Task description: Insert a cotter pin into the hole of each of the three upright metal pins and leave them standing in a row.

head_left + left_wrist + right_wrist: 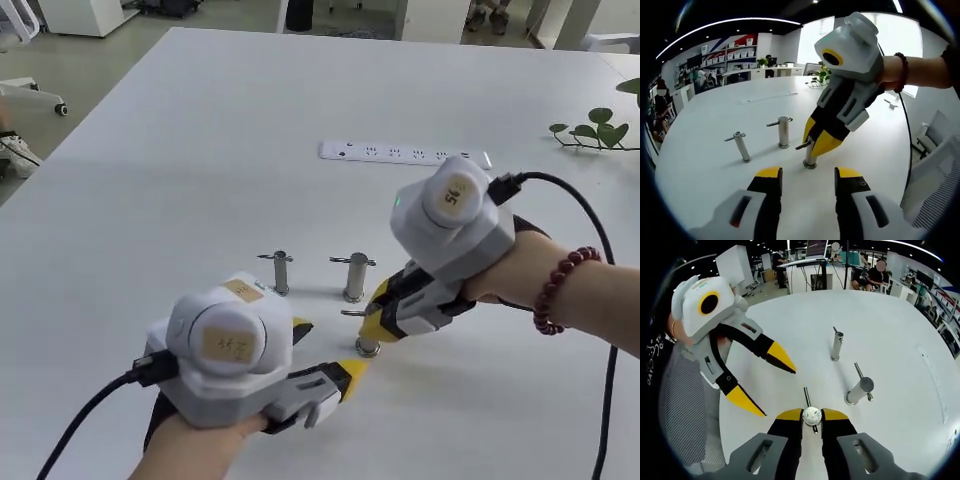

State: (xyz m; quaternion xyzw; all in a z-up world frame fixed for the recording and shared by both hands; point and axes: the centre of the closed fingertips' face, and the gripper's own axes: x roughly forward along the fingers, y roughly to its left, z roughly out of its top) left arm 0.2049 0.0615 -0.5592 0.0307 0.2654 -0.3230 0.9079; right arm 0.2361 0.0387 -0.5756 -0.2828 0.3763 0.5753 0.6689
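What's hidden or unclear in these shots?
Hole of the near pin: head view, behind the right gripper.
Whether the fingers clamp that pin or its cotter pin: right gripper view, contact hidden between them.
Sockets of the power strip: head view, too small.

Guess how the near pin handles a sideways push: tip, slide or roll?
Likely tippy: the near pin is tall and slim on a small foot, and the right gripper holds it up top. Pushed low, it may slide on the smooth table. If it falls, the round shaft would probably roll until the cotter sticking out catches.
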